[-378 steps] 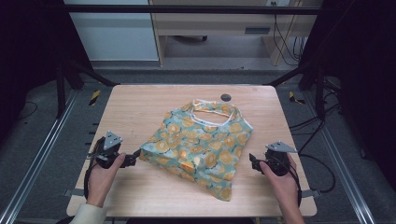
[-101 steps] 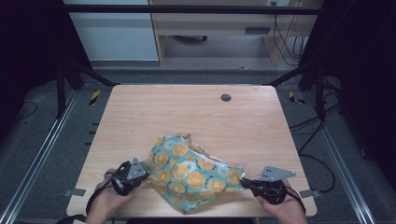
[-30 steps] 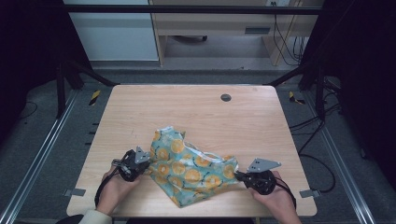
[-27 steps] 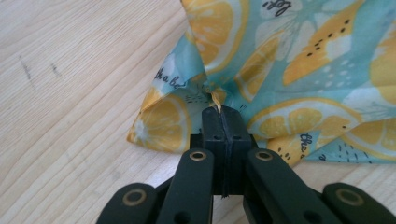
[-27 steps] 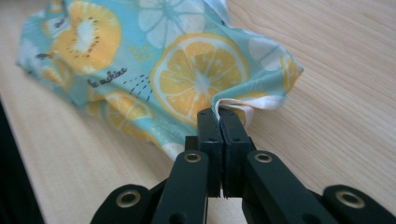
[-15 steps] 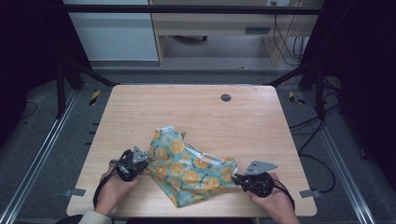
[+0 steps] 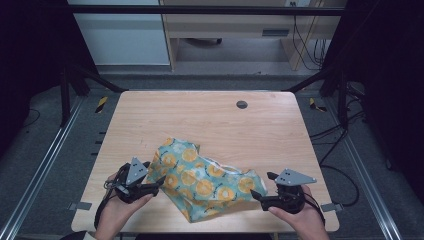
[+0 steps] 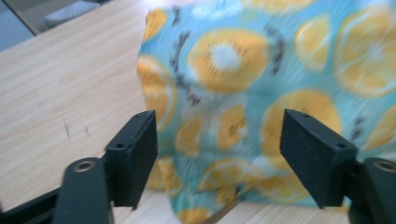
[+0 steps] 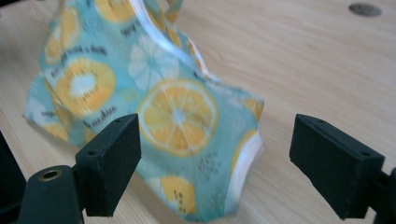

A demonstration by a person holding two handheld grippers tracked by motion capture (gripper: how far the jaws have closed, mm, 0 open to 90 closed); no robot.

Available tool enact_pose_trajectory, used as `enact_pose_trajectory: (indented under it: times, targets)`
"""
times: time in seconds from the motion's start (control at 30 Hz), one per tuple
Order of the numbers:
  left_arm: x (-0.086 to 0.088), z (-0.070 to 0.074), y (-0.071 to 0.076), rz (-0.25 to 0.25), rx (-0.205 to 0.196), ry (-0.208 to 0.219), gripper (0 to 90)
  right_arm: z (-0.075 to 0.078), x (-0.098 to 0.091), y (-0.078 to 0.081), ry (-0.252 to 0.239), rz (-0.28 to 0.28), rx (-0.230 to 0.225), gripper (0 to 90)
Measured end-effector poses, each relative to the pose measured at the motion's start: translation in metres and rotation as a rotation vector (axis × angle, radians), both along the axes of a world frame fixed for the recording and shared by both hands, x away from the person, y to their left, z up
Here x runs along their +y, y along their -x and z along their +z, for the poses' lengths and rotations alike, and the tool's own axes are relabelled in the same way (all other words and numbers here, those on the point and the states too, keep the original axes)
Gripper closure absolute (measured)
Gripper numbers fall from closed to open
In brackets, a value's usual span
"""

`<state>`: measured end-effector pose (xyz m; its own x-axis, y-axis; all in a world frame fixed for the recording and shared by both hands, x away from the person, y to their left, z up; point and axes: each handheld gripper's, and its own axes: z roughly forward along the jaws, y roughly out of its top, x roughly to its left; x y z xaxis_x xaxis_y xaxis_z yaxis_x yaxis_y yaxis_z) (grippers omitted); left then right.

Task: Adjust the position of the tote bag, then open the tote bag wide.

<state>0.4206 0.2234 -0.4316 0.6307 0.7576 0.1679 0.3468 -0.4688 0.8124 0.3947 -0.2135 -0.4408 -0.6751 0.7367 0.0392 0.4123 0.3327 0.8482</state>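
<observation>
Both sets of fingers have let go since half a second ago and now stand spread wide, the left gripper (image 7: 159, 182) just off the cloth's left edge and the right gripper (image 7: 256, 198) just off its right corner, with nothing pinched between either pair. Between them the cloth (image 7: 207, 182), teal with orange citrus slices and a white hem, lies rumpled and partly folded on the near half of the desk (image 7: 210, 125), a little farther from the small dark disc (image 7: 242, 104) set near the far edge than it was twelve seconds back.
</observation>
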Motion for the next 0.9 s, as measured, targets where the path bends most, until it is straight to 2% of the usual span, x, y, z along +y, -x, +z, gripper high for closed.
enact_pose_trajectory:
  times: [0.1,0.17,0.23,0.3,0.37,0.43,0.47,0.6,0.63,0.67,0.73,0.8,0.9]
  targets:
    - [-0.005,0.008,-0.007,-0.007,-0.016,0.006,25.0,0.010,0.007,-0.006,-0.039,0.026,-0.014,22.5]
    - [-0.009,0.013,-0.016,-0.005,-0.015,0.004,24.5,0.014,0.016,-0.012,-0.034,0.050,-0.003,27.4]
    - [-0.014,0.015,-0.022,-0.010,-0.016,0.008,23.9,0.019,0.033,-0.021,-0.036,0.106,0.000,33.0]
    - [-0.019,0.015,-0.029,-0.006,-0.015,-0.009,23.9,0.021,0.051,-0.029,-0.044,0.152,0.004,35.9]
    - [-0.020,0.014,-0.028,0.004,-0.030,-0.006,23.7,0.022,0.067,-0.037,-0.048,0.182,0.007,36.9]
    - [-0.018,0.013,-0.023,-0.002,-0.023,0.016,23.7,0.023,0.082,-0.044,-0.051,0.210,0.014,37.5]
    - [-0.017,0.012,-0.020,-0.009,-0.020,0.005,23.7,0.023,0.088,-0.047,-0.055,0.221,0.018,38.6]
    - [-0.012,0.015,-0.014,0.002,-0.029,0.024,23.7,0.023,0.105,-0.057,-0.042,0.242,0.035,54.6]
    - [-0.012,0.017,-0.015,0.002,-0.033,0.025,23.8,0.023,0.107,-0.057,-0.031,0.248,0.039,63.3]
    - [-0.012,0.019,-0.015,0.004,-0.035,0.036,23.8,0.024,0.110,-0.056,-0.030,0.255,0.022,70.7]
    - [-0.012,0.022,-0.015,0.003,-0.038,0.055,23.8,0.026,0.112,-0.055,-0.040,0.274,0.013,81.1]
    - [-0.012,0.023,-0.014,0.003,-0.040,0.055,24.1,0.029,0.113,-0.053,-0.041,0.280,-0.013,85.3]
    - [-0.013,0.023,-0.012,0.003,-0.034,0.046,24.2,0.033,0.117,-0.048,-0.035,0.307,-0.016,88.0]
